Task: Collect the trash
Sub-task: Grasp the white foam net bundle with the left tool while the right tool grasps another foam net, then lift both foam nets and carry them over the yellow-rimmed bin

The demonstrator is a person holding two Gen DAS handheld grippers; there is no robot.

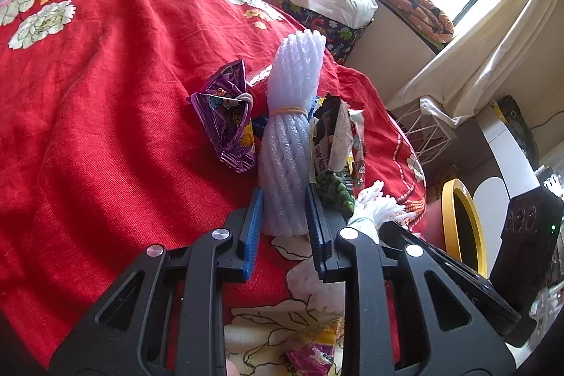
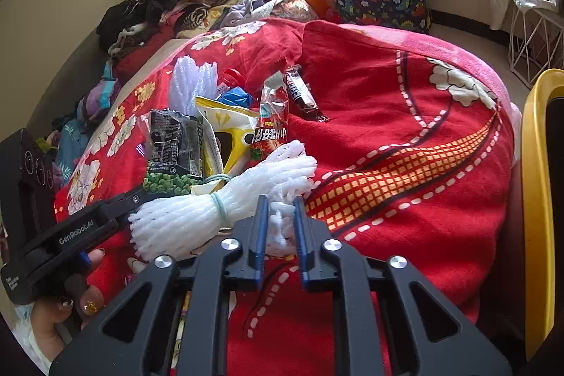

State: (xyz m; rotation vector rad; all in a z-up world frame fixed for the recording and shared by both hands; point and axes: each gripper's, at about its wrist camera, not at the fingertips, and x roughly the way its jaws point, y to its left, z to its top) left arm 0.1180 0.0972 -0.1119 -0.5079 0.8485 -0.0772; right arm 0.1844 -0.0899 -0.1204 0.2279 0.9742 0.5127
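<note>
My left gripper (image 1: pixel 283 210) pinches one foam-net bundle (image 1: pixel 290 136) at frame centre, my right gripper (image 2: pixel 279 217) seemingly nips another foam bundle's (image 2: pixel 225 207) frayed end, which may tear free.

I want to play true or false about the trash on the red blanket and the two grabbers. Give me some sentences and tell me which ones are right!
1. The left gripper has its fingers closed on a foam net roll. True.
2. That foam net roll has a blue ribbon tied round it. False: an orange rubber band goes round it.
3. The right gripper grips a white foam net bundle. True.
4. The purple snack wrapper is inside the yellow bin. False: it lies on the red blanket.
5. The green pea packet lies among the trash on the blanket. True.
</note>
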